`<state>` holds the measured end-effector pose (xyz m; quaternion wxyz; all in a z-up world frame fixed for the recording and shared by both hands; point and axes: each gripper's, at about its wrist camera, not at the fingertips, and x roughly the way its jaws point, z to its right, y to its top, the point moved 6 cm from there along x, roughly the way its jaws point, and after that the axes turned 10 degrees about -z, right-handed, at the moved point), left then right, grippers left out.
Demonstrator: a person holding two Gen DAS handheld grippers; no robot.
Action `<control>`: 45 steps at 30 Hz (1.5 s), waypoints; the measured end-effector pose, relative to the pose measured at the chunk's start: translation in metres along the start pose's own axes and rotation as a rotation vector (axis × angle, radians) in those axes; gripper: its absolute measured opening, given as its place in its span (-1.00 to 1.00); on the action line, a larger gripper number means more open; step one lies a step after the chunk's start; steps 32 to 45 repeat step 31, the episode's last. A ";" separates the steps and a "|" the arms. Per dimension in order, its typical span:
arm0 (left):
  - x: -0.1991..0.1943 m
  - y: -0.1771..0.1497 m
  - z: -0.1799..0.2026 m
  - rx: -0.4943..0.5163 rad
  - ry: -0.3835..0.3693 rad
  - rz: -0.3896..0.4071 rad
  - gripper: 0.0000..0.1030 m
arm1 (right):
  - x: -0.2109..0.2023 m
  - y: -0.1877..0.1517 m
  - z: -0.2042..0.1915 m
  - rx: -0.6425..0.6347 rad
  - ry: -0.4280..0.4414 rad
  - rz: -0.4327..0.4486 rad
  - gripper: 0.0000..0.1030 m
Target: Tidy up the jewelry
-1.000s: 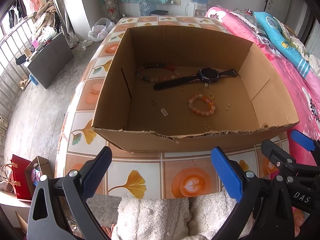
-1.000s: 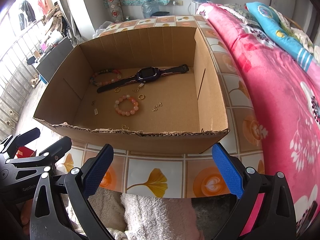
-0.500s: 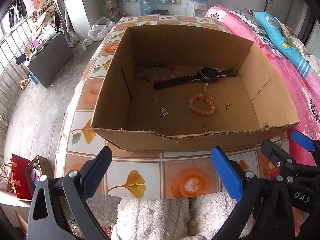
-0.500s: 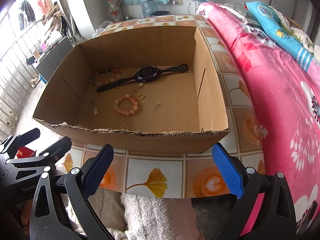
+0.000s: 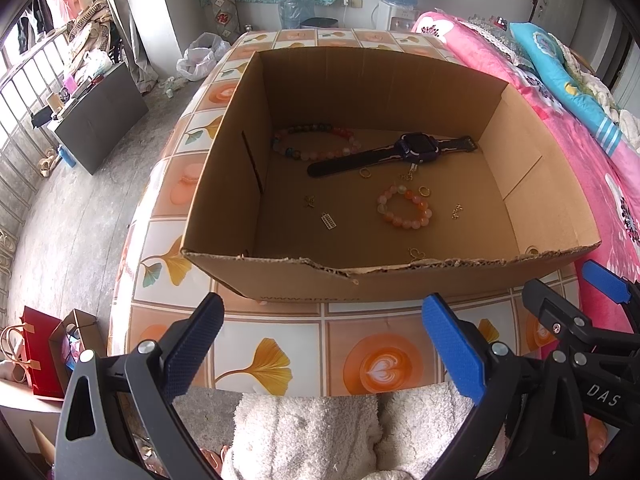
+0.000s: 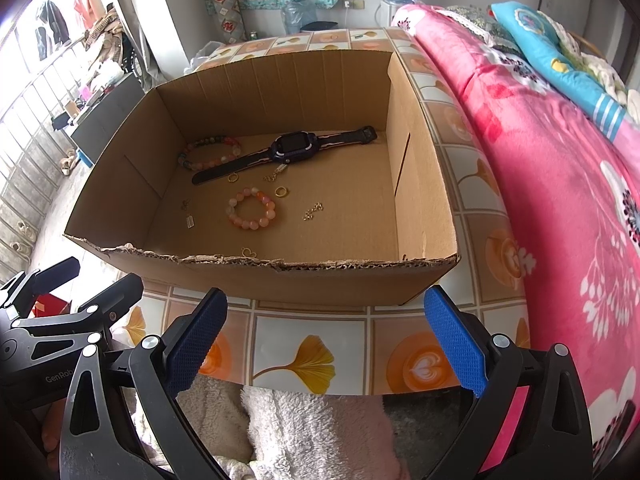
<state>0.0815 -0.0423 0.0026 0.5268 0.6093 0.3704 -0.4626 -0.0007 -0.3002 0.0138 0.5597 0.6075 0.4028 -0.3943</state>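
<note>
Ahead of our left gripper [image 5: 324, 340] and right gripper [image 6: 328, 334], both wide apart and holding nothing, sits the brown cardboard box [image 5: 280, 276]. On its floor, from left, lie a long bead bracelet [image 5: 312, 142], a black watch [image 5: 416, 148] stretched sideways with its right end farther back, and a round orange bracelet [image 5: 404, 206]

Gold heart-shaped piece [image 5: 417, 255]: partly hidden behind torn near rim of cardboard box [image 5: 304, 280], at 6 o'clock on its floor. Small gold trinkets [image 6: 312, 212]: too small to identify. Box print [image 5: 308, 299]: illegible. Right gripper [image 5: 568, 292]: cut off at 3 o'clock.
</note>
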 end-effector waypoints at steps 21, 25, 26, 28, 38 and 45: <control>0.002 0.000 -0.002 -0.002 -0.002 -0.008 0.89 | 0.002 0.000 -0.002 0.005 0.004 0.001 0.84; 0.003 -0.001 -0.003 -0.002 -0.006 -0.009 0.89 | 0.002 -0.001 -0.005 0.010 0.004 -0.005 0.84; 0.004 -0.001 -0.003 -0.002 -0.008 -0.011 0.89 | 0.002 -0.001 -0.005 0.010 0.000 -0.004 0.84; 0.005 -0.001 -0.003 -0.001 -0.011 -0.015 0.89 | 0.001 -0.002 -0.007 0.012 -0.005 -0.002 0.84; 0.006 -0.001 -0.004 0.001 -0.013 -0.019 0.89 | 0.002 -0.002 -0.008 0.015 -0.002 -0.005 0.84; 0.006 -0.001 -0.004 0.001 -0.013 -0.019 0.89 | 0.002 -0.002 -0.008 0.015 -0.002 -0.005 0.84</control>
